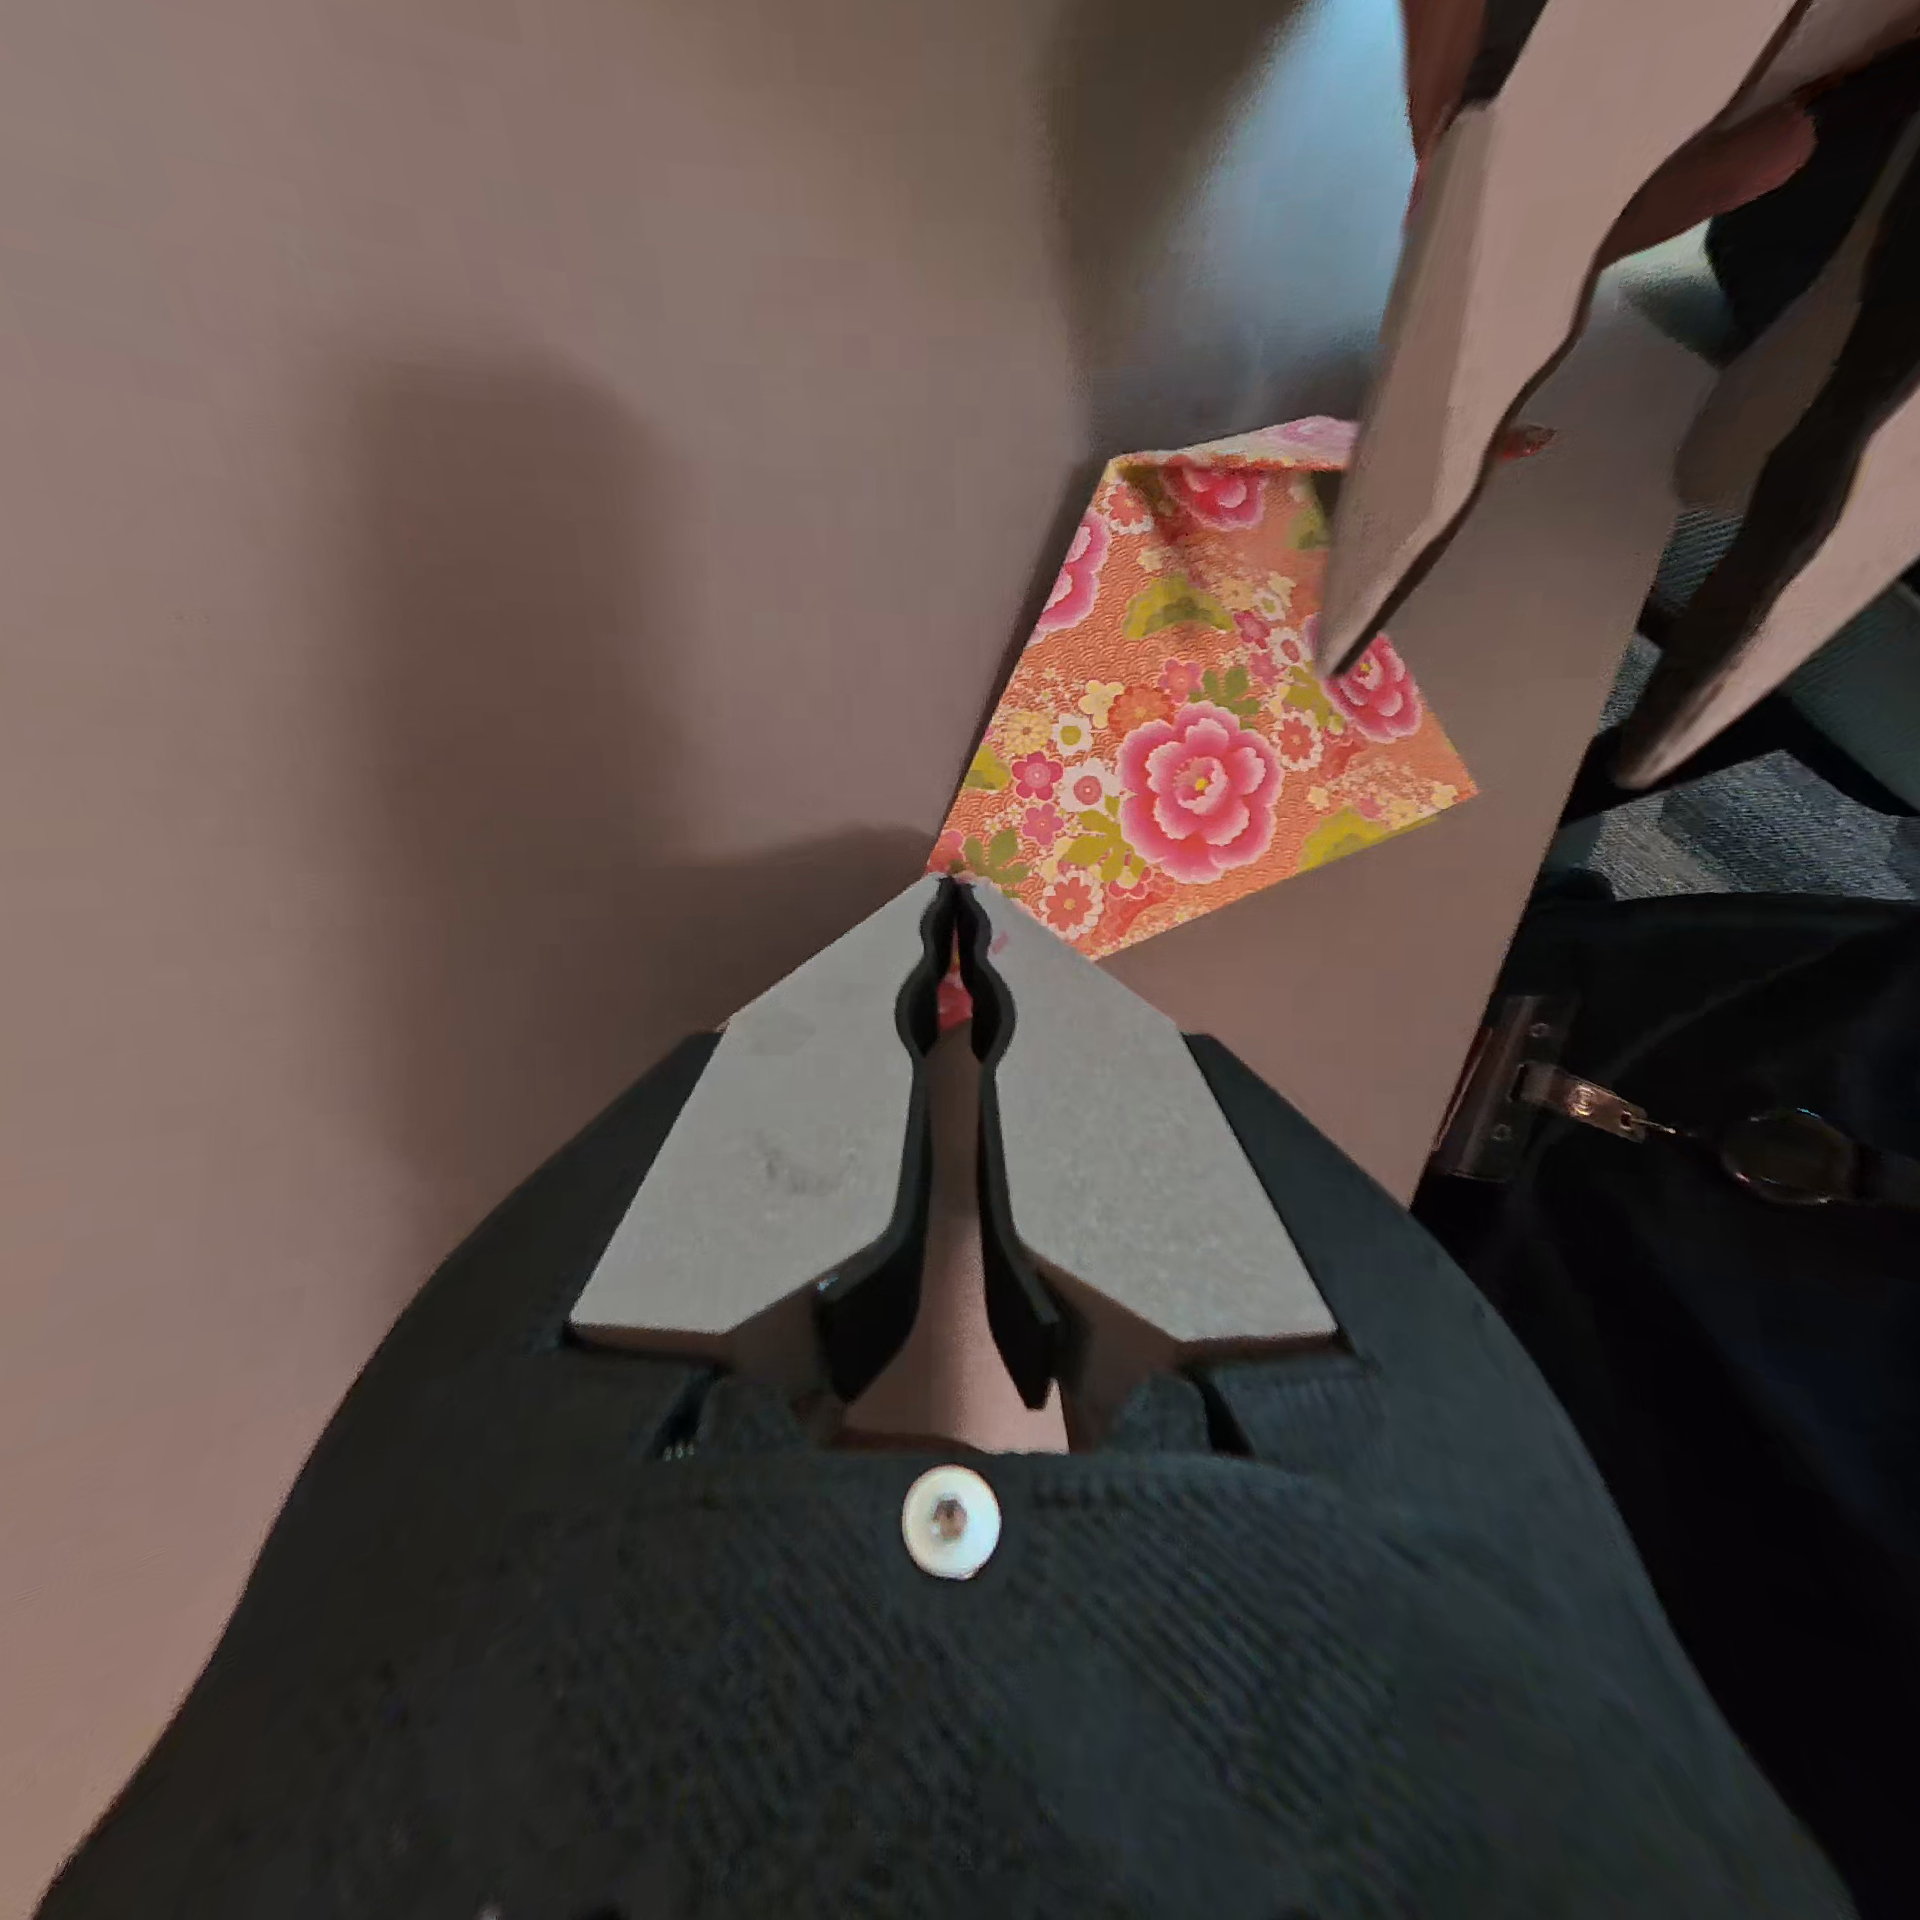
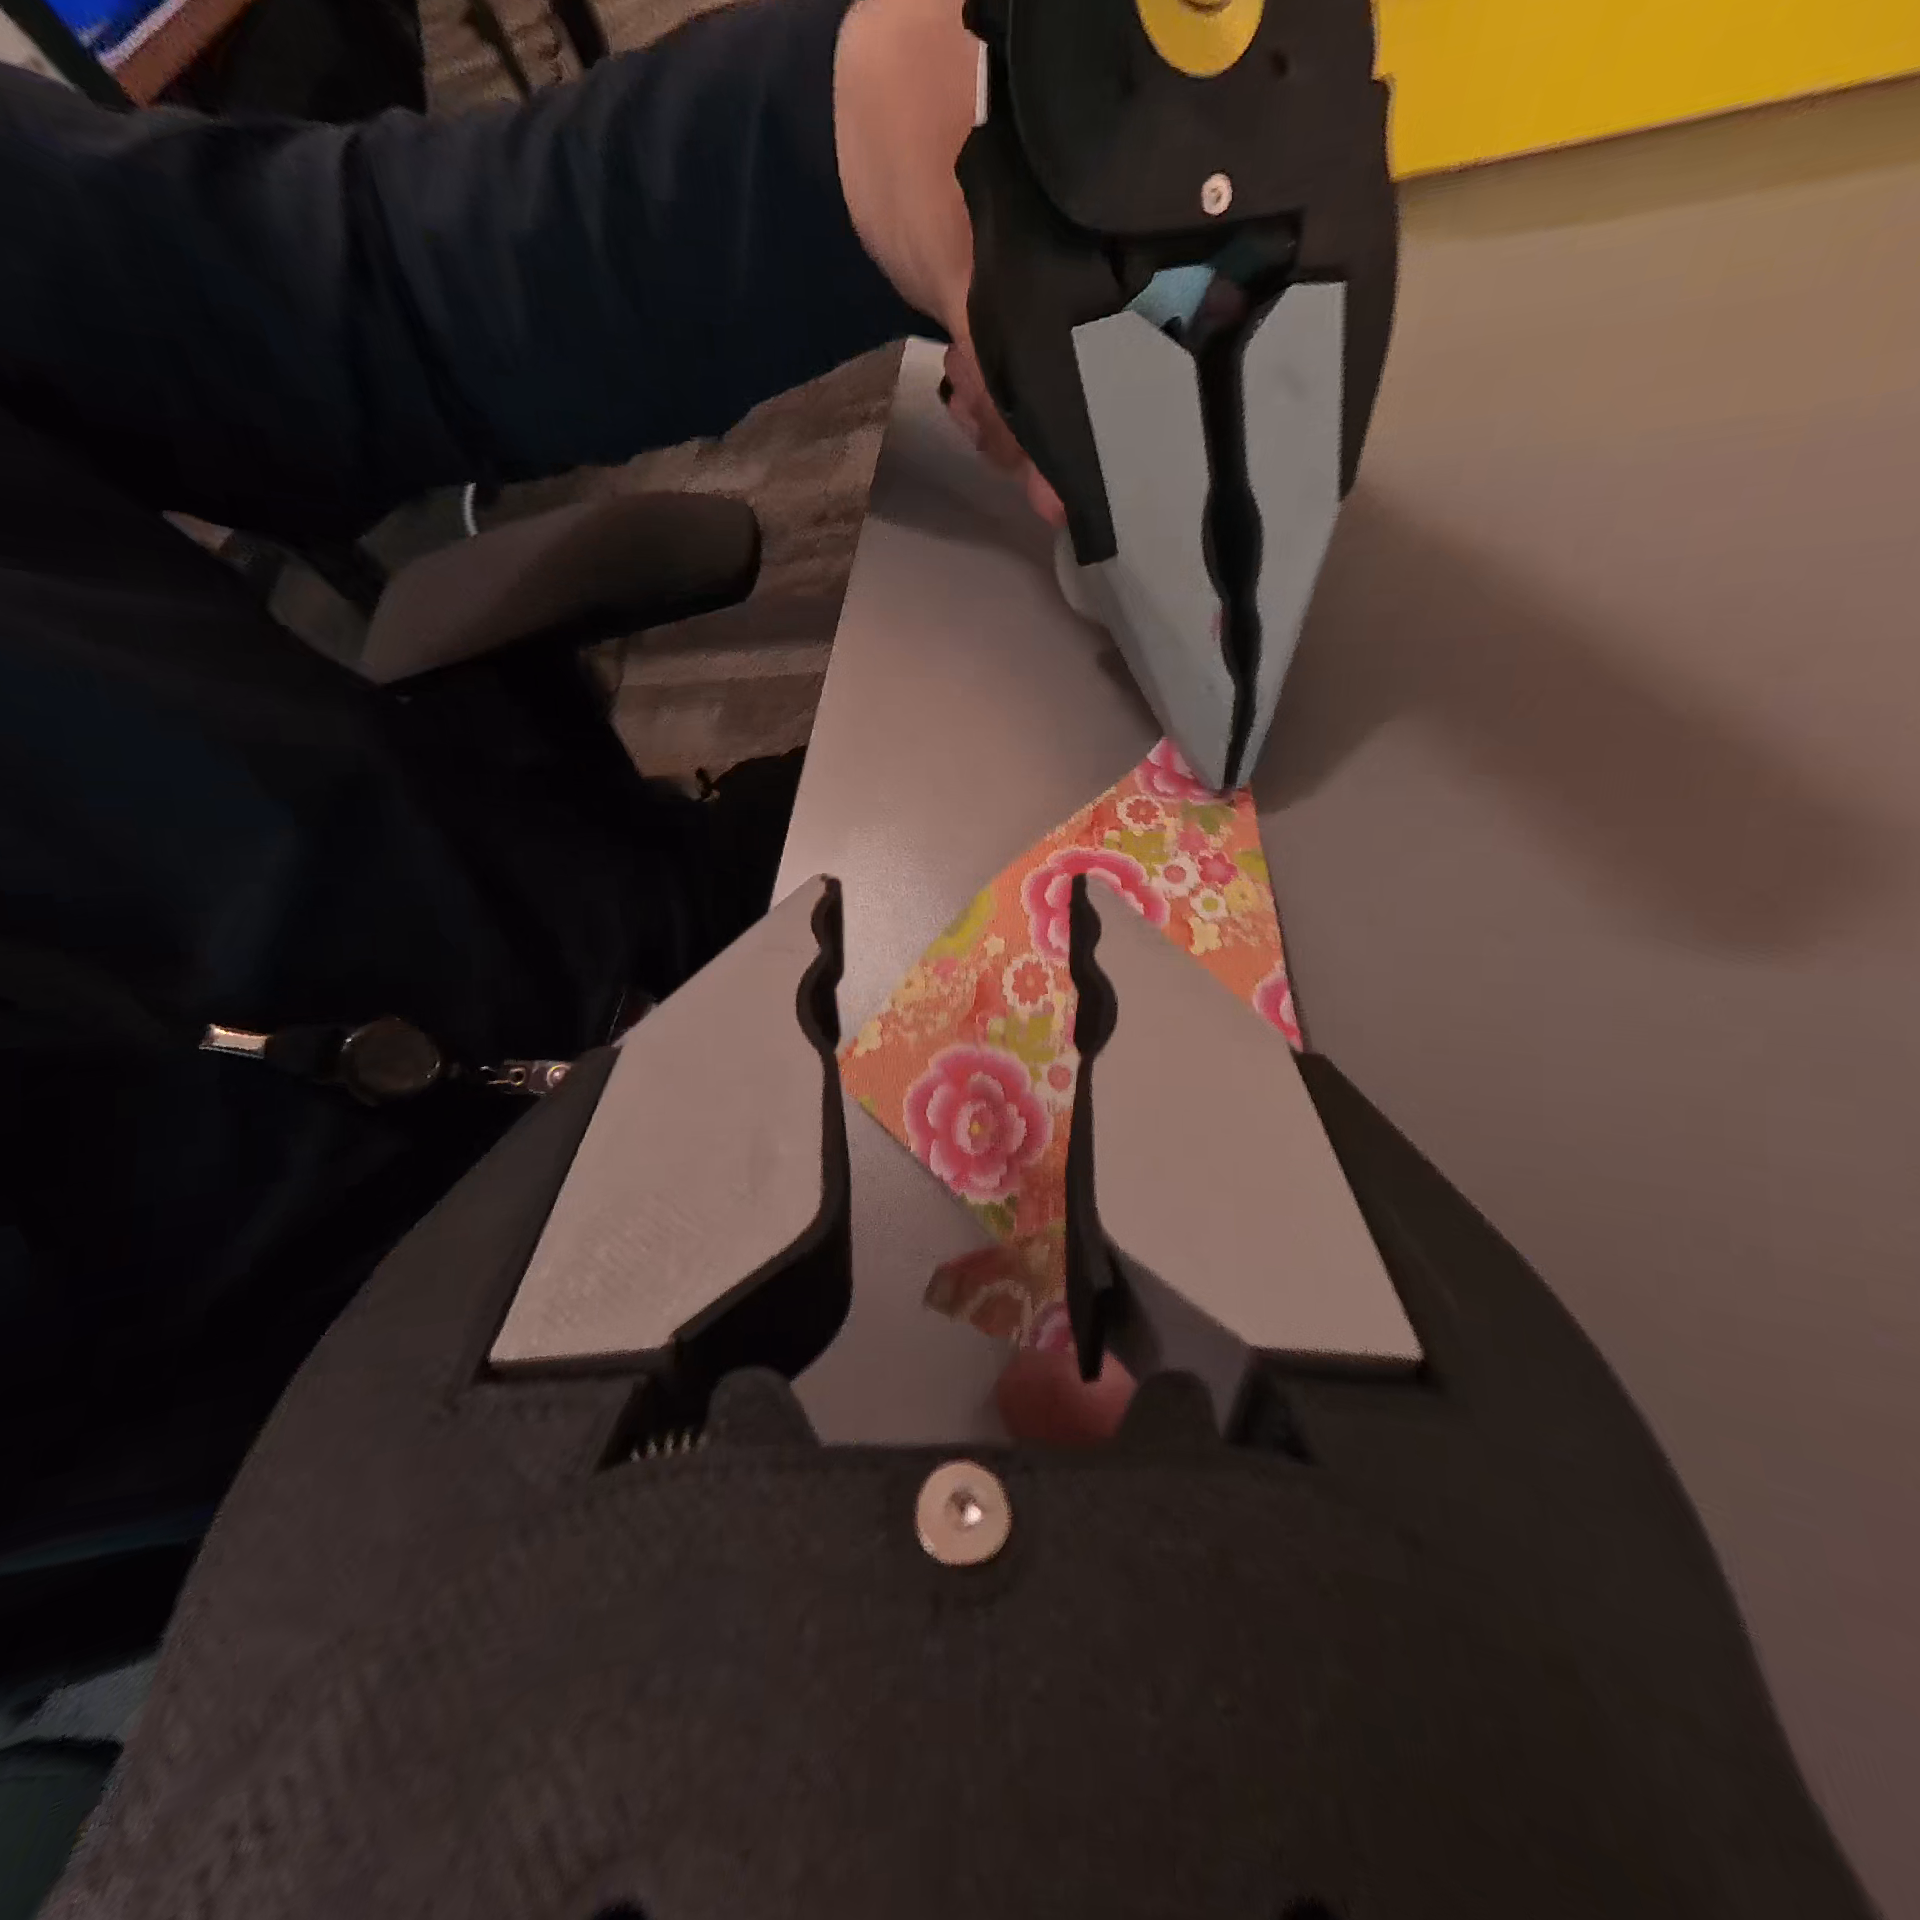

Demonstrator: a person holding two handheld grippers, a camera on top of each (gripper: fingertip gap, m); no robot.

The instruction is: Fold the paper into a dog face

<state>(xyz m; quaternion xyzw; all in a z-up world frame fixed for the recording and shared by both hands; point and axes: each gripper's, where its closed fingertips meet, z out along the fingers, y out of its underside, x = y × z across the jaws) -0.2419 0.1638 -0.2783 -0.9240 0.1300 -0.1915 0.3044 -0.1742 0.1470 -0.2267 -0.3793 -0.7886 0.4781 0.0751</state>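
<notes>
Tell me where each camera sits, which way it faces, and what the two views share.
Left wrist view: sits on the left gripper, looking along its shut fingers at the floral paper on the table; the open right gripper reaches in from the upper right.
Right wrist view: sits on the right gripper, looking along its open fingers at the paper; the left gripper, a hand and dark sleeve show opposite.
Shared: the paper, the table, both grippers; the cameras roughly face each other.
</notes>
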